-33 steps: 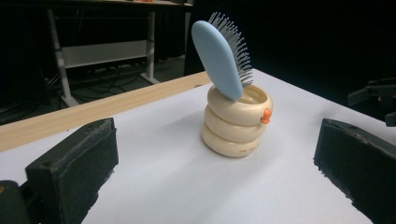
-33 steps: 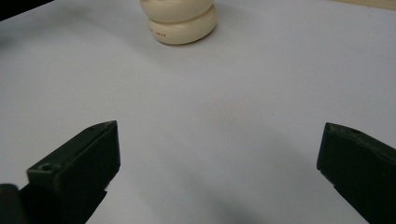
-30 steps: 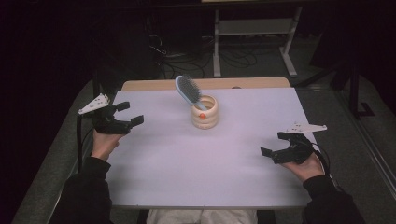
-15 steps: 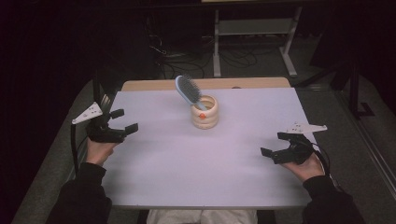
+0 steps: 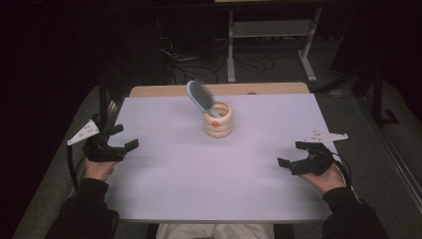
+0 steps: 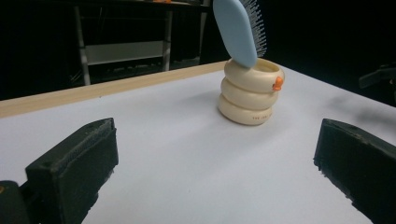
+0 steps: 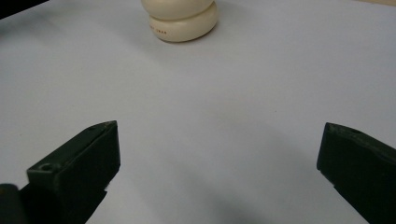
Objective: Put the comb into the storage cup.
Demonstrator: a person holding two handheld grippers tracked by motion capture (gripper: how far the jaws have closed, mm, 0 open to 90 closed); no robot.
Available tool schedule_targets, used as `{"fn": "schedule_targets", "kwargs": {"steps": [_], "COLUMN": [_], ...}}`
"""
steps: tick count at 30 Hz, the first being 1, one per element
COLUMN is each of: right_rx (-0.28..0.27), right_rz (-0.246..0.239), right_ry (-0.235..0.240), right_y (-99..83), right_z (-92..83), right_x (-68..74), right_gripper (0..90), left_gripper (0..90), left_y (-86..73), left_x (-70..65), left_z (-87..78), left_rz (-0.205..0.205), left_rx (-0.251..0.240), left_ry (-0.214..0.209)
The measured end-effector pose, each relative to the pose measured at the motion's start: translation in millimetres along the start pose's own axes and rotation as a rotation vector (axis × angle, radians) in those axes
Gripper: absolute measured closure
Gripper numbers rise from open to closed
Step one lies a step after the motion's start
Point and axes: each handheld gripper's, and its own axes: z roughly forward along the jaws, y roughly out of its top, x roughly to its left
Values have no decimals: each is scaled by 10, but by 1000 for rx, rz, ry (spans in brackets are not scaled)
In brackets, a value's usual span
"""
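Observation:
A cream ribbed cup (image 5: 218,120) (image 6: 250,91) (image 7: 183,19) with a small orange knob stands at the table's far middle. A light blue hairbrush (image 5: 200,97) (image 6: 239,25) leans in it, head up and tilted to the left. My left gripper (image 5: 123,138) (image 6: 224,172) hovers open at the table's left edge, well short of the cup, jaws wide apart with nothing between them. My right gripper (image 5: 291,154) (image 7: 219,172) stands open at the right side of the table, also apart from the cup and holding nothing.
A white sheet (image 5: 214,169) covers the table, with a bare wooden strip (image 5: 164,90) along the far edge. Beyond it in the dark stand a metal frame (image 5: 271,35) and floor cables (image 5: 189,62).
My left gripper has drifted left and toward the near side, ending at the table's left edge. The right gripper, the cup and the brush have stayed put.

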Motion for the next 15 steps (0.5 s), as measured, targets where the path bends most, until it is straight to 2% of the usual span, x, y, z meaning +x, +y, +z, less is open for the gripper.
{"fn": "schedule_targets", "kwargs": {"steps": [6,9,15], "right_rx": [2,8,13], "right_rz": [-1,-2,-5], "right_ry": [4,9,11], "right_y": [0,-2,-7], "right_z": [4,17,26], "right_x": [0,3,5], "right_gripper": [0,0,0], "left_gripper": [0,0,0], "left_y": [-108,-169,-182], "left_x": [16,24,13], "left_z": [-46,-54,-72], "left_rz": [3,-16,-9], "left_rx": [3,14,19], "left_ry": [11,4,7]}}
